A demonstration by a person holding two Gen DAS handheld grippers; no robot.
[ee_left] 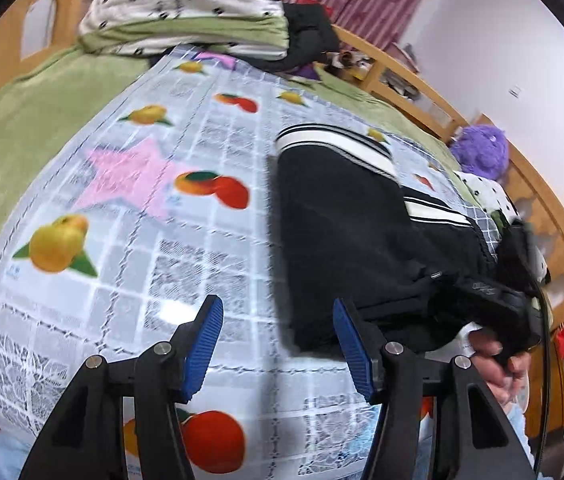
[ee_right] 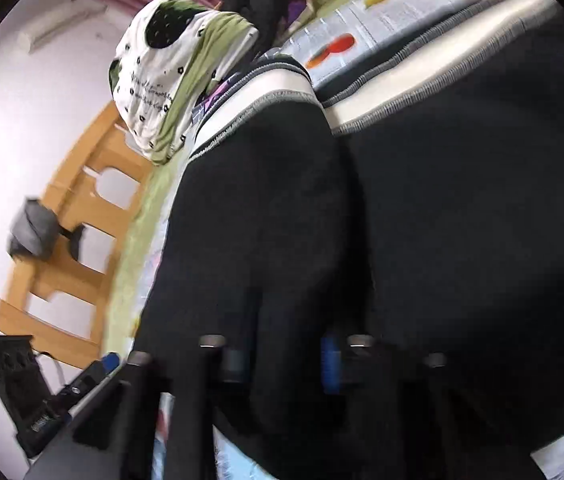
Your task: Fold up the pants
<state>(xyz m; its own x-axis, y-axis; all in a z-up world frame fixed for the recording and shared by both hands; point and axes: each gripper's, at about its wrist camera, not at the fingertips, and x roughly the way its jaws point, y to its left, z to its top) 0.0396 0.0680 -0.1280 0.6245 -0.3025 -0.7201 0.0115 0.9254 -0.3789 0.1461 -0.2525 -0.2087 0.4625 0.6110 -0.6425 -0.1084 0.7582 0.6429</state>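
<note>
Black pants (ee_left: 341, 232) with white striped cuffs lie on a fruit-print cloth (ee_left: 154, 208) over the bed. My left gripper (ee_left: 278, 336) is open and empty, hovering over the cloth just left of the pants' near edge. The right gripper's body (ee_left: 497, 292) and the hand holding it show at the pants' right side. In the right wrist view the black pants (ee_right: 421, 220) fill the frame and fabric sits bunched between the fingers of my right gripper (ee_right: 285, 360), which is shut on it. The white cuffs (ee_right: 266, 92) lie at the far end.
A pile of folded green and white bedding (ee_left: 186, 8) and dark clothes (ee_left: 309, 36) sits at the bed's far end. A wooden bed rail (ee_left: 413, 92) runs along the right, with a purple plush toy (ee_left: 481, 152). A green sheet (ee_left: 14, 128) covers the left.
</note>
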